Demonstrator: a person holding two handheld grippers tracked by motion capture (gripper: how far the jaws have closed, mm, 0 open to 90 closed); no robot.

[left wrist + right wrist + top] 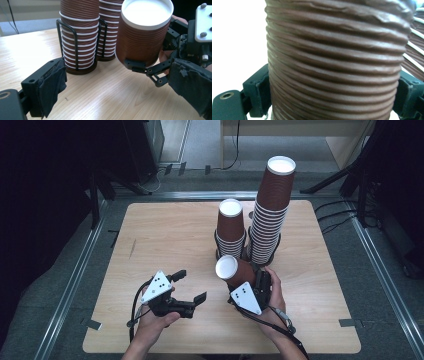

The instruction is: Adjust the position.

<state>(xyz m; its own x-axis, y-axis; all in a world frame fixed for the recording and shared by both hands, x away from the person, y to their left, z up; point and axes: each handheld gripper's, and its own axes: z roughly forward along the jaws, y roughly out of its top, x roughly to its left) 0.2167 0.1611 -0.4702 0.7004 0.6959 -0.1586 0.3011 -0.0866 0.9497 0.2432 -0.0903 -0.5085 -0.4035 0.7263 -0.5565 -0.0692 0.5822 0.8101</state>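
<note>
Your right gripper (239,279) is clamped on a single brown ribbed paper cup (235,270) — in the right gripper view the black jaws press against both sides of its wall. You hold the cup upside down and tilted, its white bottom facing up and toward the left, just above the wooden table (165,235) near its middle front. Your left gripper (191,286) sits to the left of it, jaws spread wide and holding nothing; in the left gripper view the held cup hangs beyond the open jaws, between them. Behind the cup stand two stacks of the same cups, bottoms up, each in a black wire holder (218,245) — a short stack (231,229) on the left and a much taller stack (270,210) just beside it on the right.
</note>
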